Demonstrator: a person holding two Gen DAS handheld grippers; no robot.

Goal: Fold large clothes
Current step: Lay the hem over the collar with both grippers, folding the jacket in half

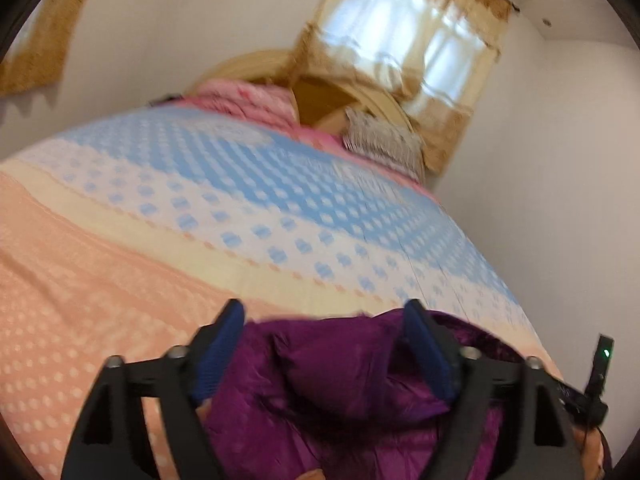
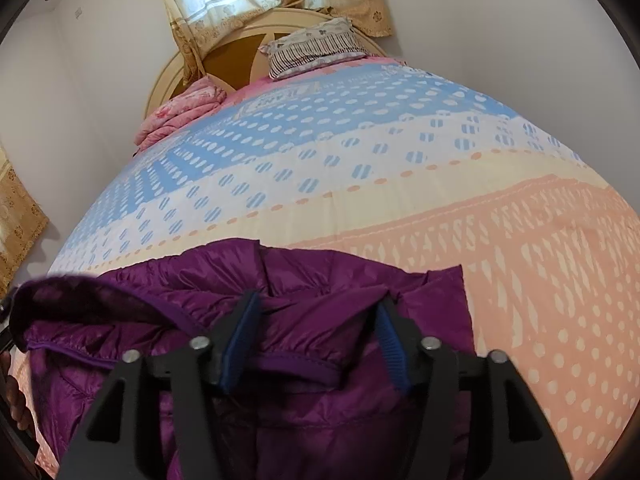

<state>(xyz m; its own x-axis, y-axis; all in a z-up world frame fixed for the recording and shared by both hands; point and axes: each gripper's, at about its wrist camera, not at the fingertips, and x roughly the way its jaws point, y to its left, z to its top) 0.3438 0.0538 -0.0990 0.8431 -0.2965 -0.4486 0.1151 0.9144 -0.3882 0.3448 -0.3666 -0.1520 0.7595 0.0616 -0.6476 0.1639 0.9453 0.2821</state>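
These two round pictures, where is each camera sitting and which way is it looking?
Left wrist view: on the left gripper, looking along its open fingers over the purple jacket and up the bed.
Right wrist view: on the right gripper, fingers open above the jacket, facing the headboard.
Shared: jacket, bed, striped pillow, window curtains.

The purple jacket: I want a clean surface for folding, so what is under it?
The purple jacket lies on the patterned bedspread, peach around it. Whatever sits directly beneath the jacket is covered.
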